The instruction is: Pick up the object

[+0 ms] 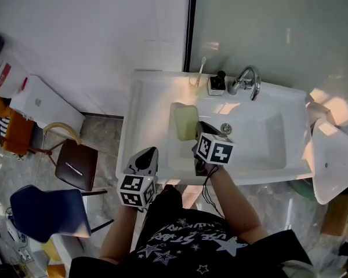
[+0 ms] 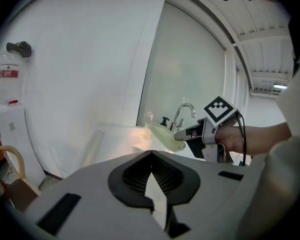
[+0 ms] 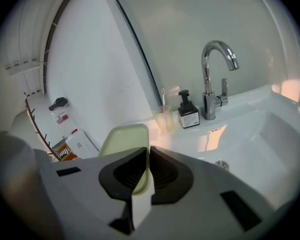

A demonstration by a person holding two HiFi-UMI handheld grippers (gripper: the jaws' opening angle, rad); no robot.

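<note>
- The right gripper (image 3: 147, 156) was closed tight on the edge of the pale green tray (image 3: 124, 141).
- The tray stuck out at about 11 o'clock from that gripper, over the left part of the white sink (image 1: 278, 138).
- In the left gripper view the tray looked tipped and up in the air, so the pick-up seemed mostly done.
- What was left, I think, was to lift it clear and keep it steady.
- The left gripper (image 2: 151, 154) was closed with nothing in it, down at 7 o'clock from the tray, just outside the sink.
- I counted one green tray and two grippers.
- At 12 to 1 o'clock, along the back of the sink, stood one tap (image 1: 247, 80), one soap bottle (image 1: 218, 83) and one cup (image 1: 196, 80) with one toothbrush (image 1: 202, 64).
- At 8 o'clock on the floor were two chairs: one brown chair (image 1: 76, 164) and one blue chair (image 1: 46, 213).
</note>
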